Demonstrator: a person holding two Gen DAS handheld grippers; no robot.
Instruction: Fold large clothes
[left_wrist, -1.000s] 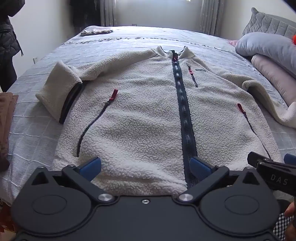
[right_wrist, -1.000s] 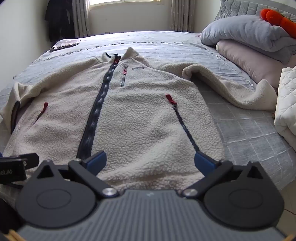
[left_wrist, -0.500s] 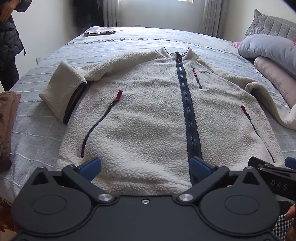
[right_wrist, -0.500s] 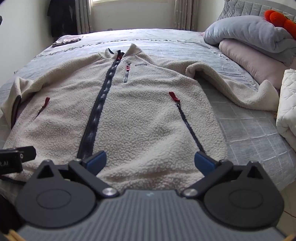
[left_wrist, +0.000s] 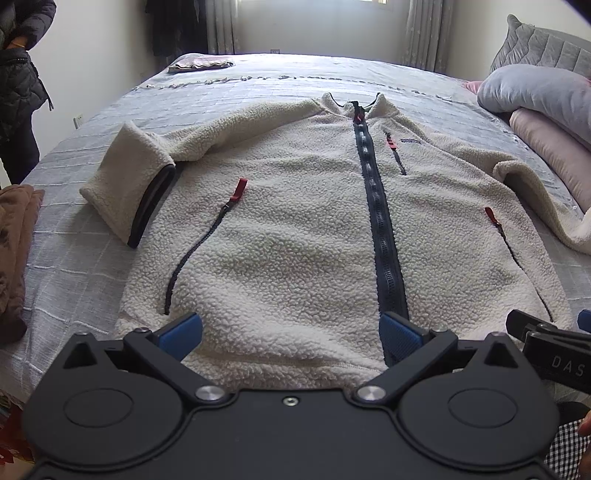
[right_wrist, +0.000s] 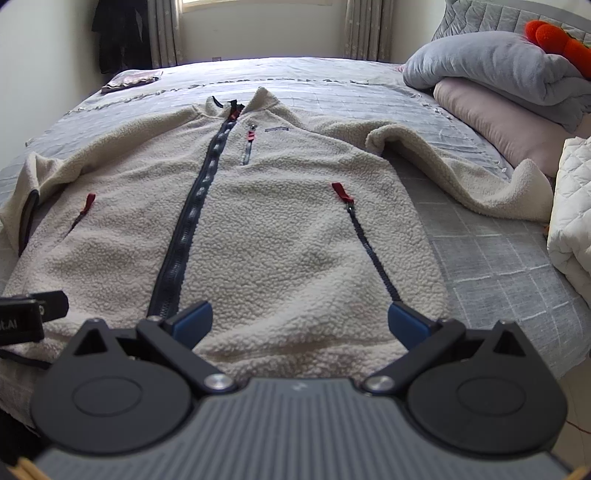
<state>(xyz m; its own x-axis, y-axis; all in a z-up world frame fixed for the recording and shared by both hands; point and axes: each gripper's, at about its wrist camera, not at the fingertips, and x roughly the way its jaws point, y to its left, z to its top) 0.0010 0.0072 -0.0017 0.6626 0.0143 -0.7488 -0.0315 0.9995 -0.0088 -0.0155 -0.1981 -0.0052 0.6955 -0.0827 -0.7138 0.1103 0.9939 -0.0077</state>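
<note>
A cream fleece jacket (left_wrist: 303, 236) (right_wrist: 280, 236) with a dark front zip lies flat, front up, on the grey bed, collar at the far end. Its left sleeve (left_wrist: 129, 184) is bent back beside the body; its right sleeve (right_wrist: 461, 173) trails toward the pillows. My left gripper (left_wrist: 290, 328) hovers open over the hem near the zip's lower end, with nothing between its blue pads. Over the hem's right half my right gripper (right_wrist: 299, 319) is open too and holds nothing. Each gripper's tip shows at the edge of the other's view.
Grey and pink pillows (right_wrist: 495, 85) and a white quilt (right_wrist: 572, 229) are stacked at the right. A brown cloth (left_wrist: 14, 251) lies at the bed's left edge. A person in a dark coat (left_wrist: 18, 85) stands at the left. A small folded cloth (left_wrist: 201, 64) sits far back.
Both grippers have shifted slightly, so the jacket sits a little lower and closer in both views. The jaws have stayed open and the jacket has not moved.
</note>
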